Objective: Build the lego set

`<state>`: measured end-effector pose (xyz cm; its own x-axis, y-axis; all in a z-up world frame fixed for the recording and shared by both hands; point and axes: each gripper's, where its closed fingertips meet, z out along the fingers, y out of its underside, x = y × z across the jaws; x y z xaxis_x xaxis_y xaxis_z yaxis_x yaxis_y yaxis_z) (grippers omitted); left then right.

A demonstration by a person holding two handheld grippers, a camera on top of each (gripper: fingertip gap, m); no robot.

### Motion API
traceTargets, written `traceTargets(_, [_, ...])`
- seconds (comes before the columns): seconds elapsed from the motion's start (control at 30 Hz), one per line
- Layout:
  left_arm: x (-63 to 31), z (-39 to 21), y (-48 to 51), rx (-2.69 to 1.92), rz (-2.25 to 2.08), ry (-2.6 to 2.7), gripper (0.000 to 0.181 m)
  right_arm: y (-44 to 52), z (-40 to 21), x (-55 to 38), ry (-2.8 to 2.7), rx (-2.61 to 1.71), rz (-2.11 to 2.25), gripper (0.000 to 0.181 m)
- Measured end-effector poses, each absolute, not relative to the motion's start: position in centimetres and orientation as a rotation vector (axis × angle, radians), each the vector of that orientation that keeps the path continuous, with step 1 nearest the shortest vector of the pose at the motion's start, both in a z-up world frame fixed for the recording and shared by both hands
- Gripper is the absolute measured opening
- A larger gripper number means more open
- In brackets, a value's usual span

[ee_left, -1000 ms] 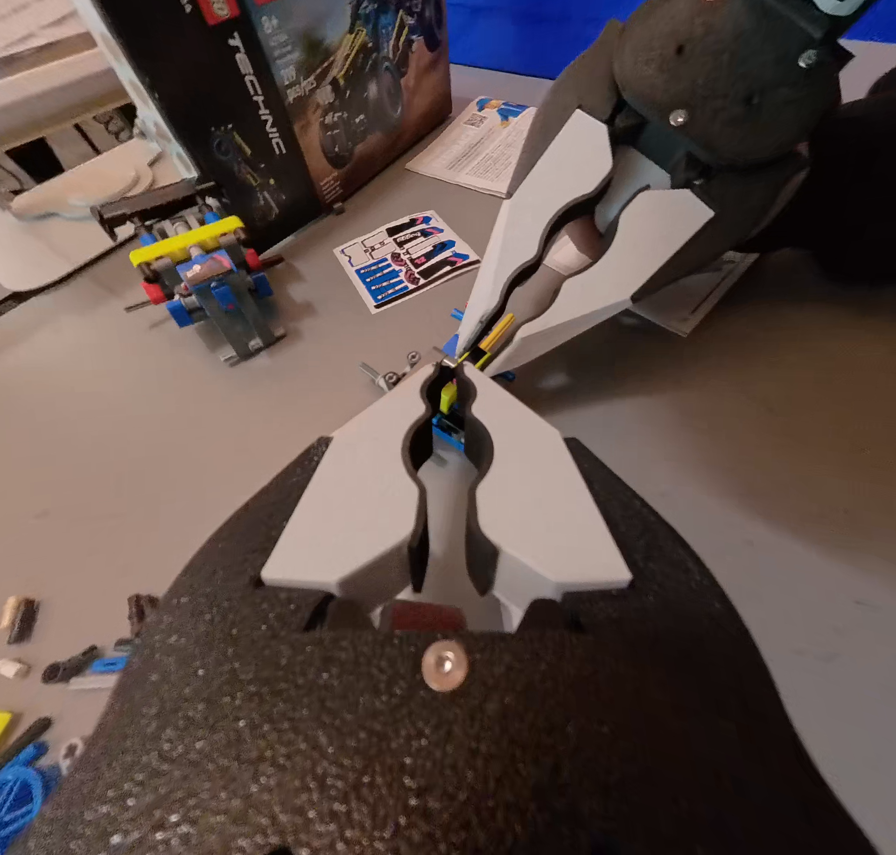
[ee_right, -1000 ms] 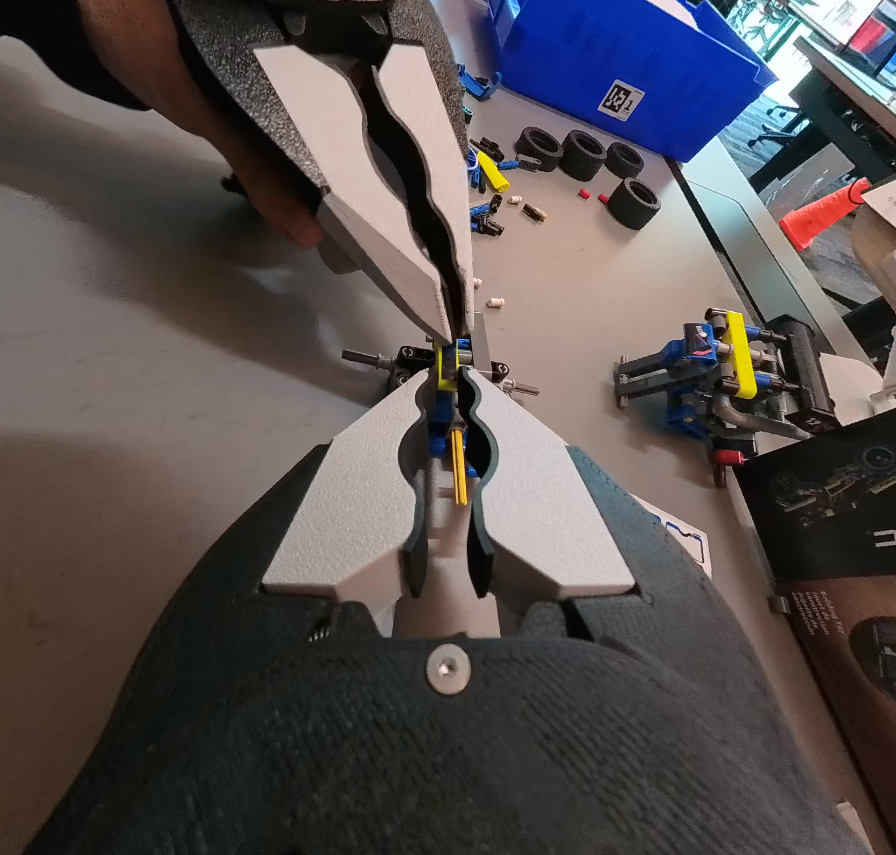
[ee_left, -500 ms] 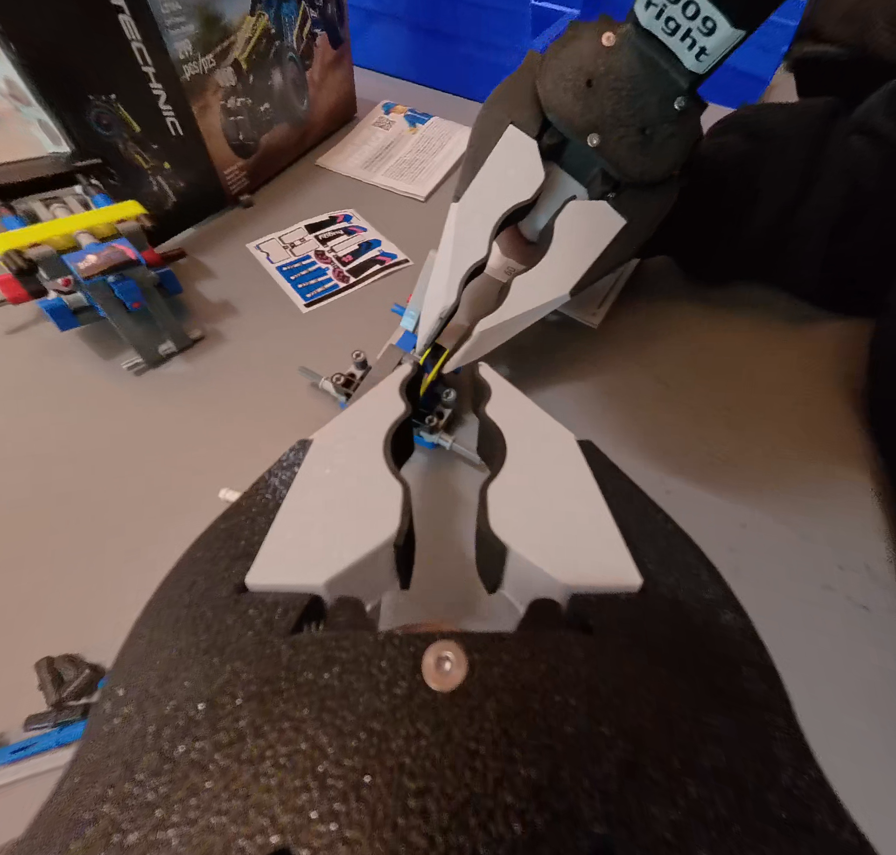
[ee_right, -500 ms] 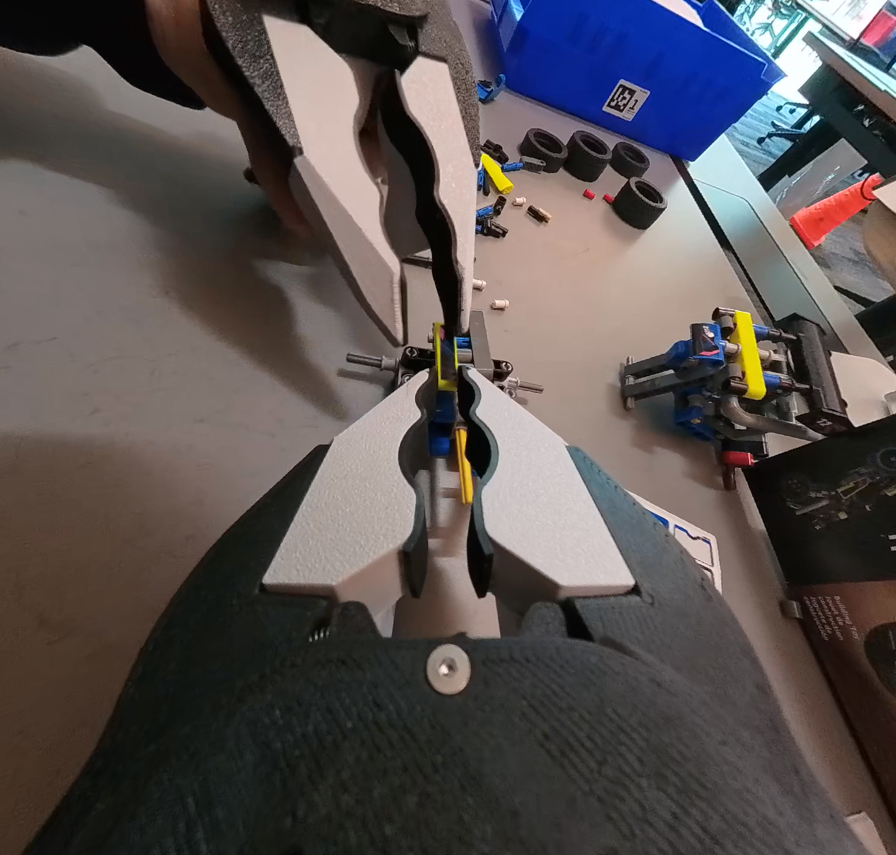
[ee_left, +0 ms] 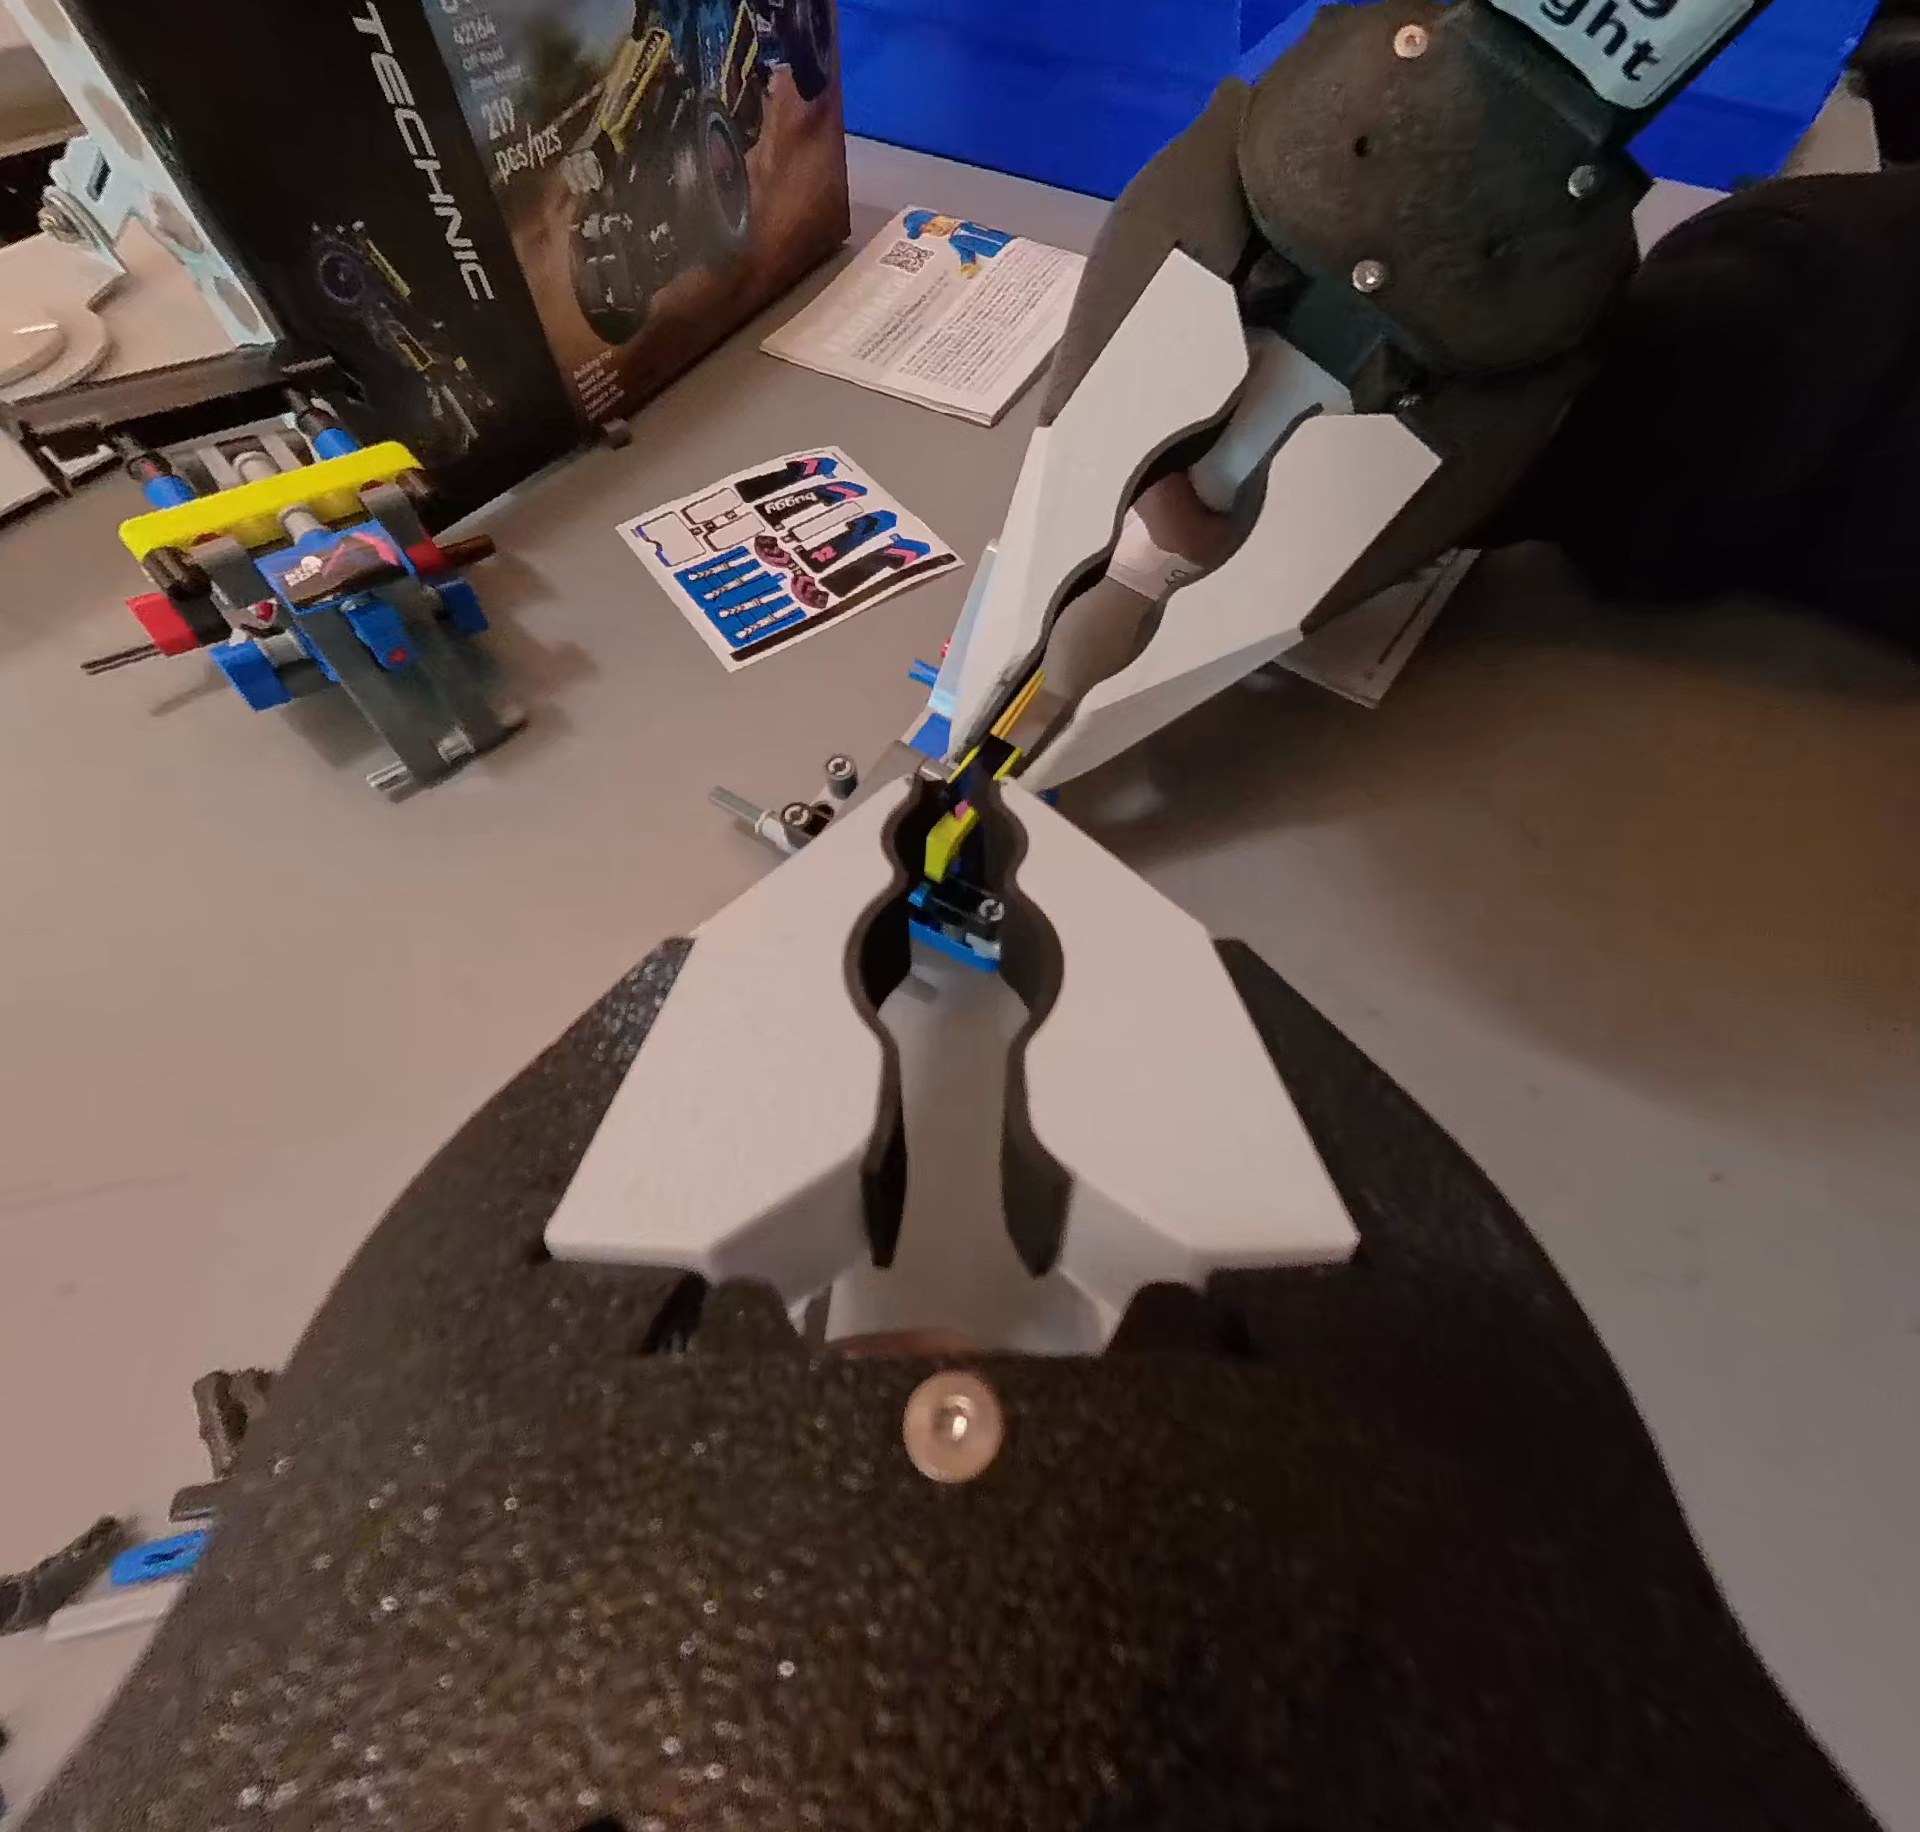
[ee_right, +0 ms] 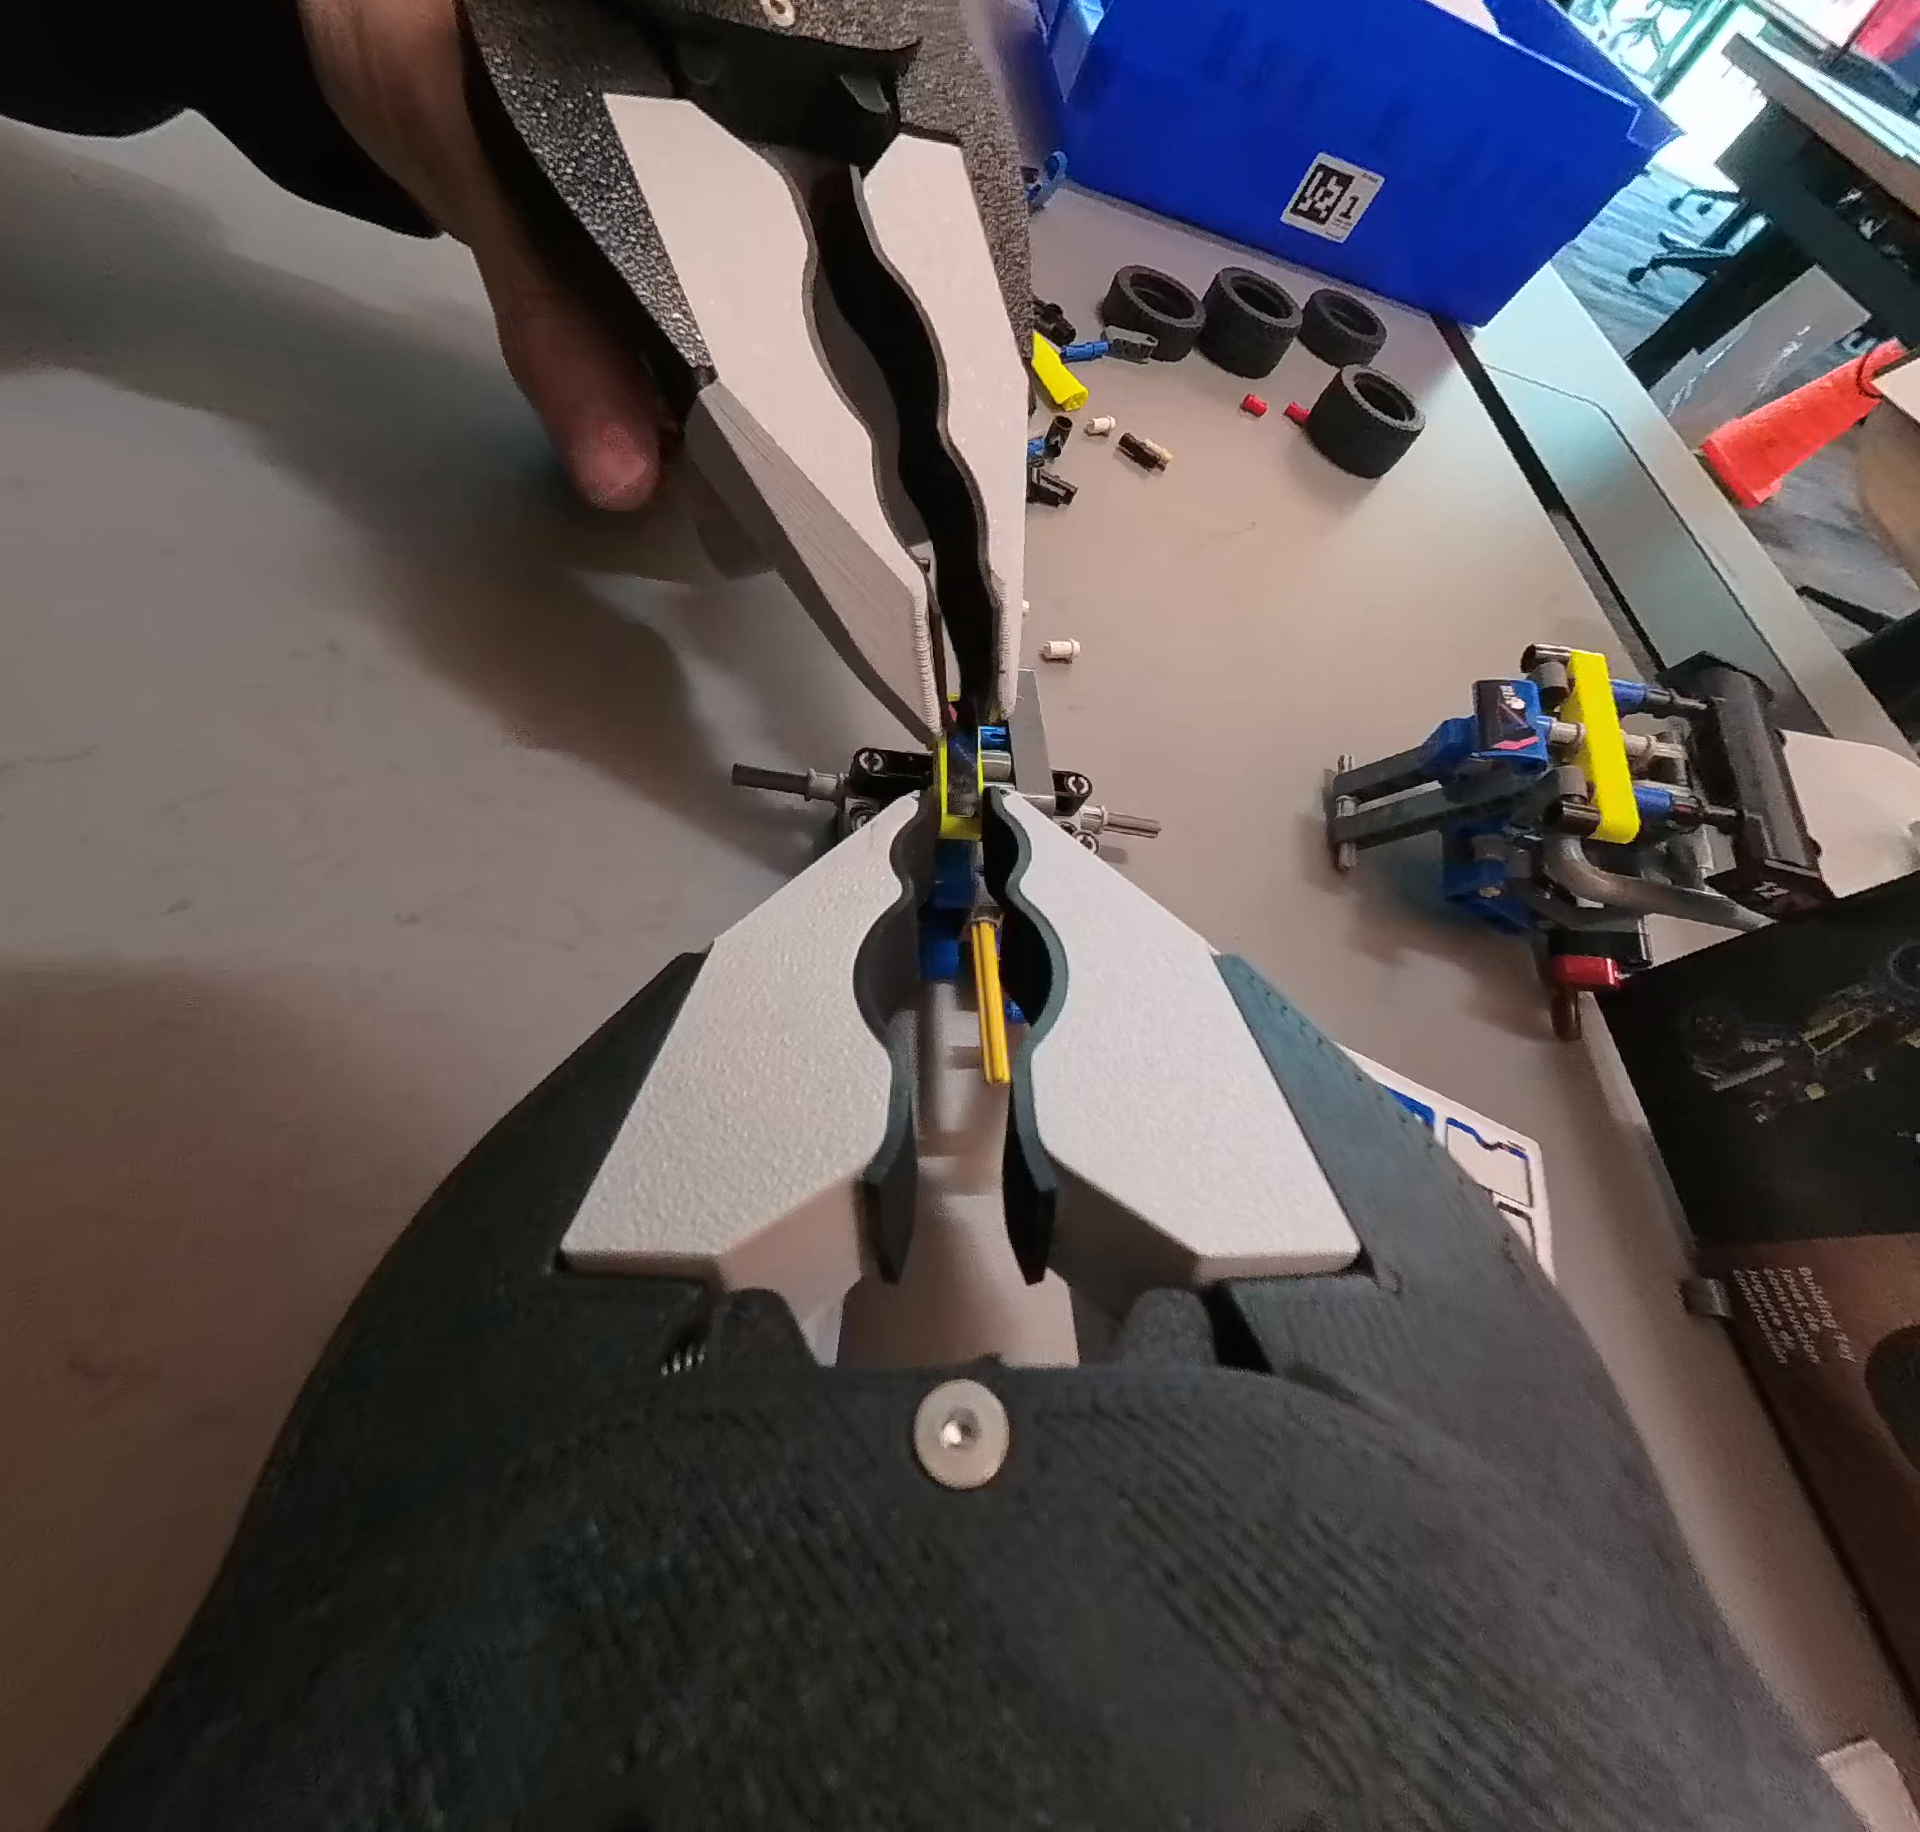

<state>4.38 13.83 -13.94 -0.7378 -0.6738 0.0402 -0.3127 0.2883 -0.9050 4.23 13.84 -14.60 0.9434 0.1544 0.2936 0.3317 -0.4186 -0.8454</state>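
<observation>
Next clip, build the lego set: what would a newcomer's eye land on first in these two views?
Dead centre, the left gripper and right gripper meet tip to tip, both shut on one small blue and yellow assembly just above the grey table. Next comes the larger blue and yellow sub-build standing before the set's box, then the four black tyres beside the blue bin.
</observation>
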Motion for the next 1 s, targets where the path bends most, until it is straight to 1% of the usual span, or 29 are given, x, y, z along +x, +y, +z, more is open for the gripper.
traceTargets(0.03, [4.4,-13.9,13.8,-0.892,-1.434,2.214,0.007,13.8,-14.6,4.2,-0.355,-2.004,-0.211,0.007])
traceTargets(0.27, [4.4,-14.1,13.7,-0.886,-1.414,2.22,0.013,13.8,-14.6,4.1,-0.5,-1.953,-0.363,0.009])
traceTargets(0.3, [4.3,-14.1,13.6,-0.889,-1.422,2.224,0.016,13.8,-14.5,4.1,-0.535,-1.939,-0.387,0.009])
traceTargets(0.37, [4.0,-14.0,13.2,-0.875,-1.465,2.243,0.051,13.8,-14.2,4.2,-0.596,-1.895,-0.466,0.013])
traceTargets(0.4, [4.0,-13.9,13.1,-0.876,-1.472,2.242,0.063,13.8,-13.8,4.3,-0.613,-1.872,-0.506,0.022])
traceTargets(0.43, [4.0,-14.0,13.1,-0.88,-1.464,2.24,0.066,13.8,-13.6,4.3,-0.631,-1.857,-0.528,0.025])
traceTargets(0.5, [3.7,-13.8,12.9,-0.851,-1.485,2.256,0.059,13.8,-13.5,4.2,-0.663,-1.841,-0.537,0.021])
traceTargets(0.57, [3.6,-13.9,12.8,-0.858,-1.494,2.262,0.058,13.9,-13.8,4.8,-0.663,-1.861,-0.567,0.026])
traceTargets(0.67, [3.4,-13.8,12.6,-0.85,-1.513,2.272,0.054,13.9,-14.1,4.6,-0.733,-1.864,-0.568,0.017])
traceTargets(0.73, [3.4,-13.8,12.5,-0.851,-1.511,2.273,0.056,14.2,-13.8,4.2,-0.743,-1.839,-0.558,0.014])
traceTargets(0.9, [3.3,-13.8,12.5,-0.86,-1.52,2.271,0.056,14.8,-14.2,3.9,-0.816,-1.847,-0.612,0.014])
traceTargets(1.0, [3.3,-13.8,12.5,-0.86,-1.519,2.271,0.055,14.9,-14.1,4.0,-0.83,-1.844,-0.636,0.011])
